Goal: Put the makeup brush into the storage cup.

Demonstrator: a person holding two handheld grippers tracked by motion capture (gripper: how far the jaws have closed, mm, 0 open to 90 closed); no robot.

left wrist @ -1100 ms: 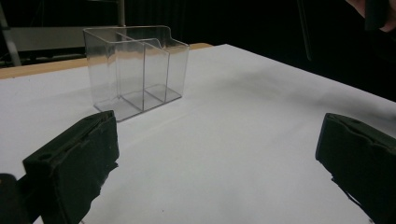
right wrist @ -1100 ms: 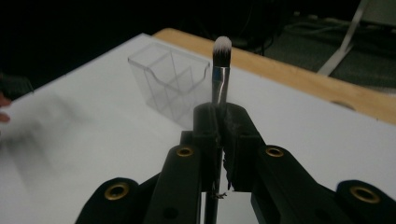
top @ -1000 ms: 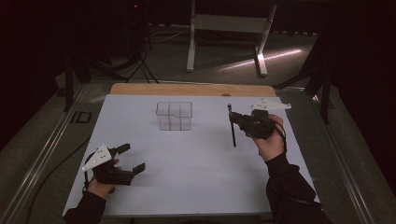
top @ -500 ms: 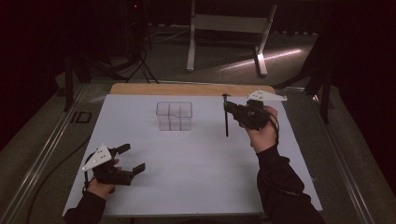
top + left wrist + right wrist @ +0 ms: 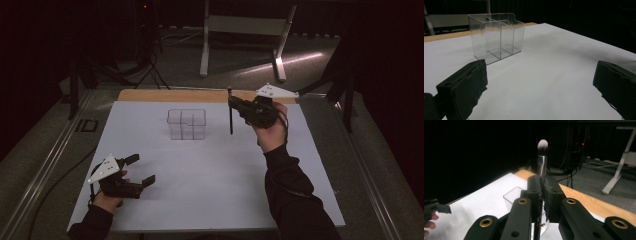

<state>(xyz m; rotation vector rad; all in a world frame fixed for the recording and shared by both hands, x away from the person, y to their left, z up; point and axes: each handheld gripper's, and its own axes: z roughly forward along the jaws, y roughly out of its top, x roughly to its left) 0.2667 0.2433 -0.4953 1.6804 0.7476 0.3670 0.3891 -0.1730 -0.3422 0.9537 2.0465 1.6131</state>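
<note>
Upright above the far right of the tabletop (image 5: 210, 200): makeup brush (image 5: 230, 119), bristles up, handle end down, clear of the white surface. Clamped partway along the handle between the closed jaws of the right gripper (image 5: 234, 104); pale tuft and metal ferrule of the brush (image 5: 542, 157) rising above the jaws of that gripper (image 5: 541, 192) in the right gripper view. Beside it, apart, toward the tabletop's middle and near its far edge: clear compartmented organiser (image 5: 186, 124), apparently empty, with thin dividing walls (image 5: 496, 37).

Probable risks, should the brush be meant for the organiser:
- Handle end catching the rim or a divider if lowered off-centre, so tipping or sliding a light, unanchored plastic box.
- Brush pivoting in a narrow two-point grip, so swinging out of vertical on the way across.
- Early release with the handle above the floor of a compartment, so a drop, a bounce, and a lean against the wall.
- Exact depth of the handle end relative to the organiser hard to judge from the high view.

Pose:
- Right hand (image 5: 270, 132) raised, forearm reaching from the near edge toward the far edge, gripper pointed leftward across the tabletop.
- Left hand (image 5: 107, 197) low near the near left corner, left gripper (image 5: 140, 170) resting wide open and holding nothing, aimed toward the organiser.
</note>
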